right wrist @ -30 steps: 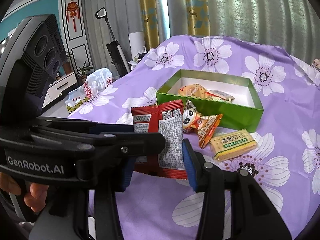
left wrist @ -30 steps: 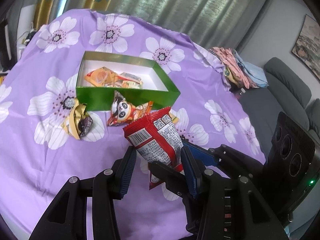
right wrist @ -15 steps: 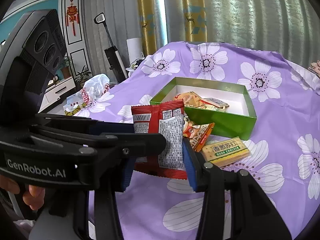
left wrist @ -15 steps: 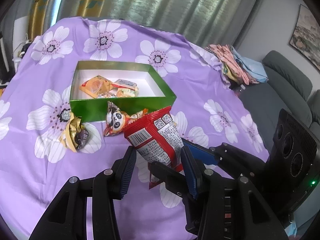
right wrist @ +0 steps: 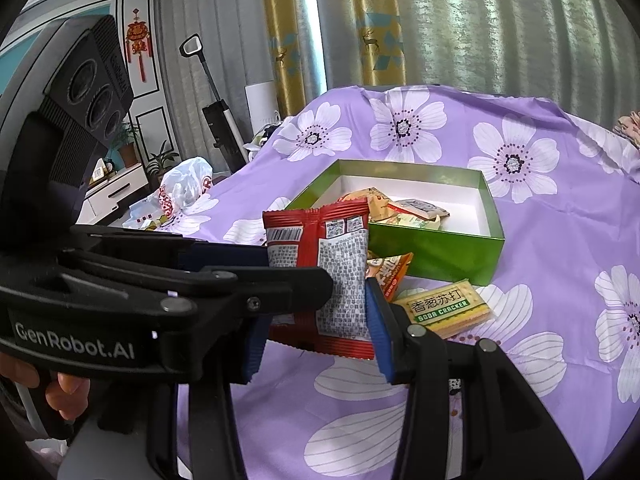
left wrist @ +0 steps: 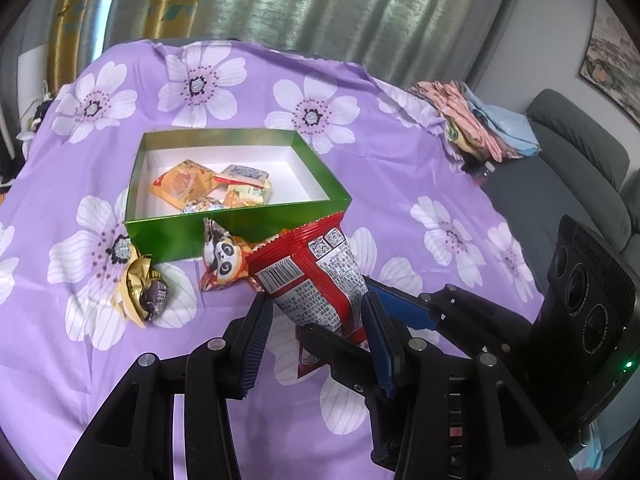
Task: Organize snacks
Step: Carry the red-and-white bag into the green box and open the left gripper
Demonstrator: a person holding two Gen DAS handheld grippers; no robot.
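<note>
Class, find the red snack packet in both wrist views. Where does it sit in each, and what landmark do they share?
Left wrist: red snack packet, lower centre, below the box.
Right wrist: red snack packet, centre-left, overlapping the box's left corner.
Shared landmark: green box.

"GenRobot.AI" is being shown in white letters on the black plastic left gripper, and "SODA CRACKER" is being displayed under Chinese characters on the flat yellow-and-green cracker packet.
</note>
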